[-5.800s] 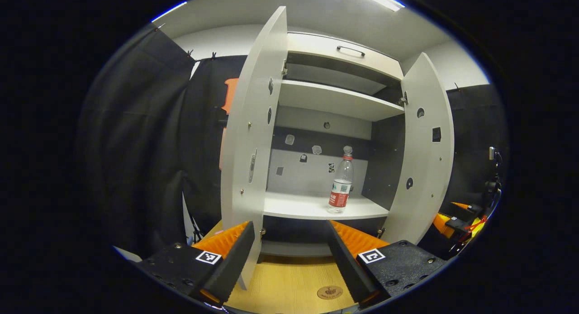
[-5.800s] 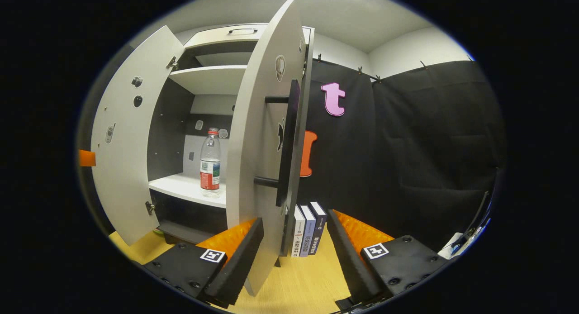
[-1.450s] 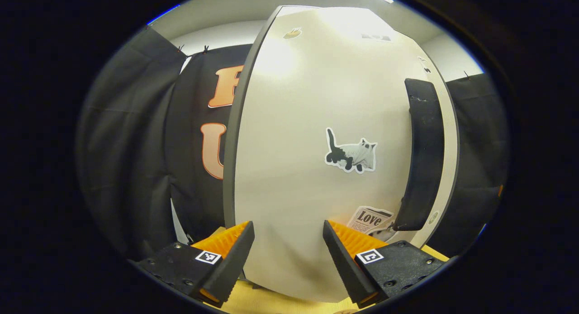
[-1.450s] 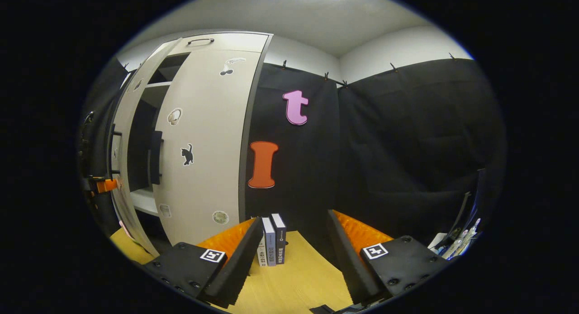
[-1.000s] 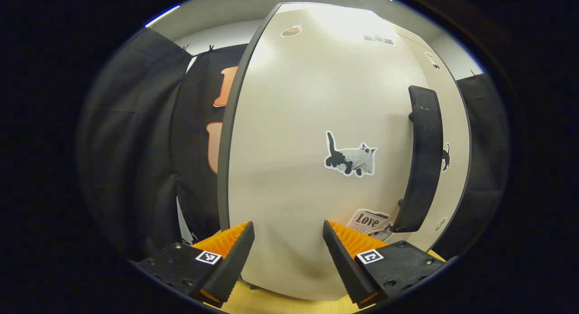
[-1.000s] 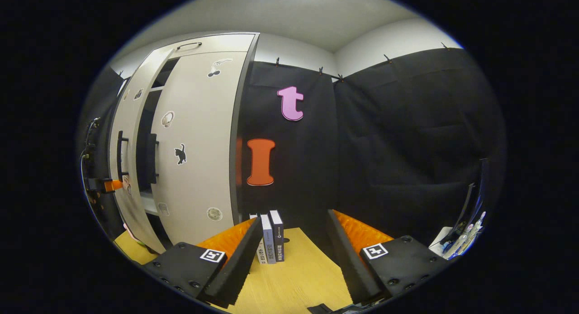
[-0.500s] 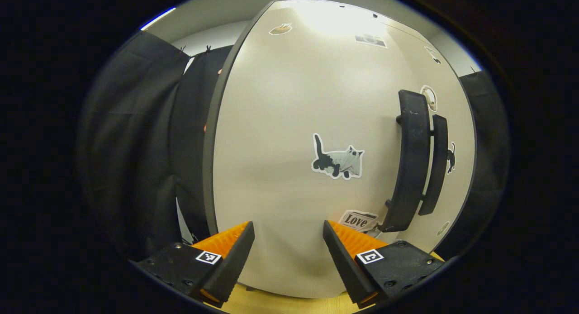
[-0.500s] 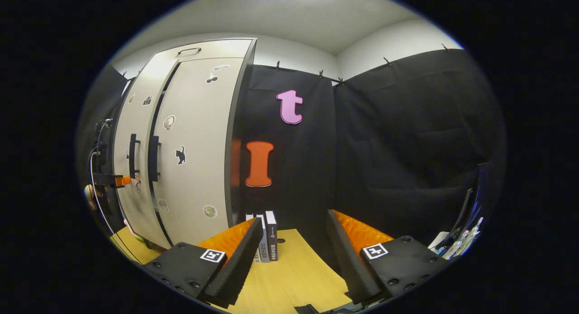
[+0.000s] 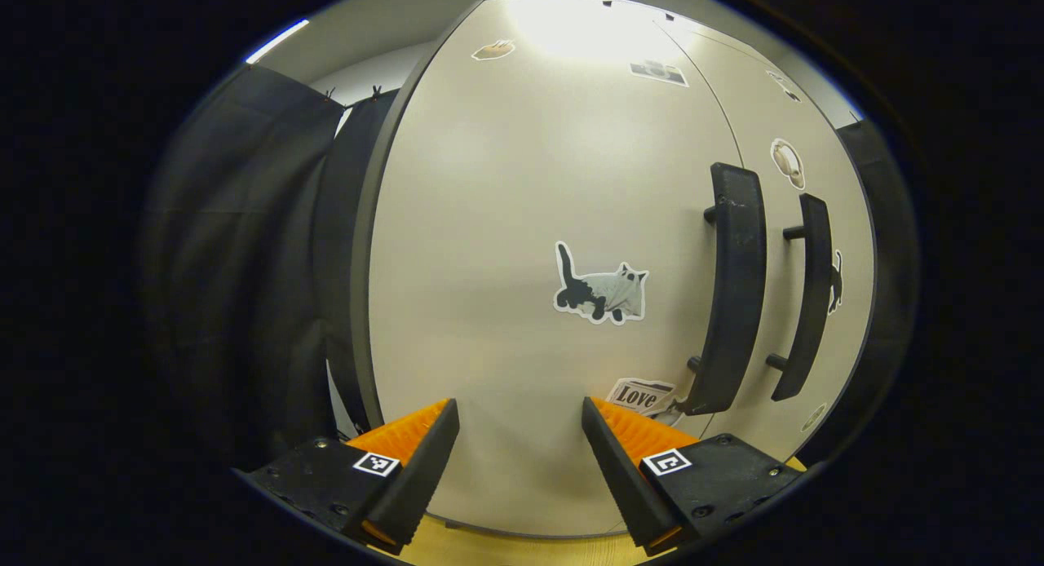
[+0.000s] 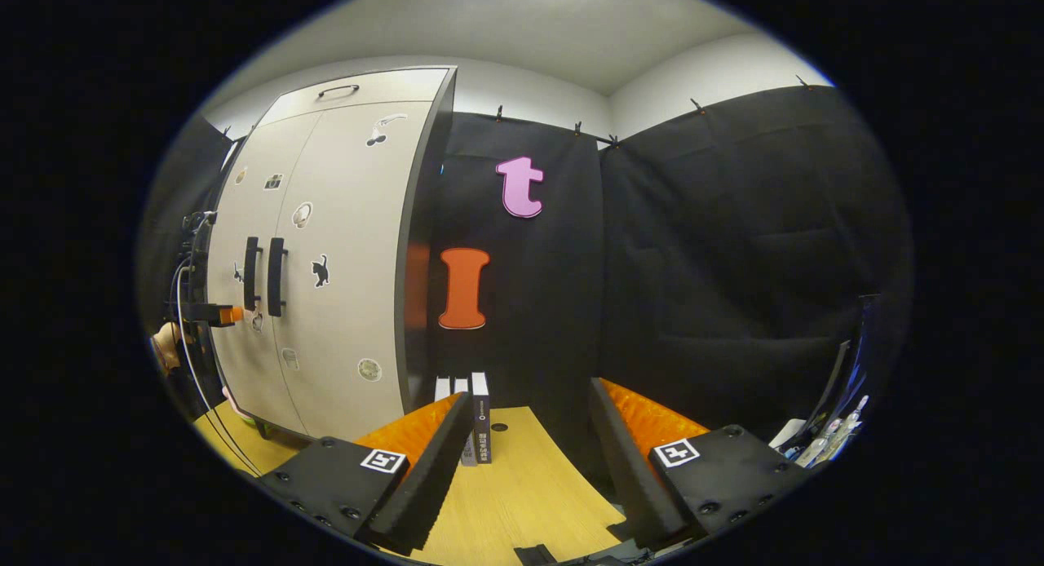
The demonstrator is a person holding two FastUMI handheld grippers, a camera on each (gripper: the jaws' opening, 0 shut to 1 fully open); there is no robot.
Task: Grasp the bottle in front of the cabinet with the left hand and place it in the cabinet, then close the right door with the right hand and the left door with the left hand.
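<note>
- the left gripper [image 9: 520, 435], jaws wide apart and holding nothing, is facing the pale flat left door [image 9: 522, 223] with its black bar handle [image 9: 734, 280]; final step appears complete.
- the right gripper [image 10: 528, 444], jaws spread and empty, is idling over the wooden table [image 10: 522, 493].
- the bottle is presumably lying hidden inside the tall pale cabinet [image 10: 326, 248]; next, retract.

1. Cabinet [image 10: 342, 248]: tall, pale grey w/ dark edges, stands on worktop [image 10: 530, 484] against the booth wall; small drawer on top.
2. Left door [image 9: 506, 248]: looks shut, flush w/ the right one; cat sticker mid-panel, black vertical handle [image 9: 730, 289] at its inner edge.
3. Right door [image 9: 803, 223]: shut; black handle [image 9: 807, 297] just beside the left one, a few stickers on it.
</note>
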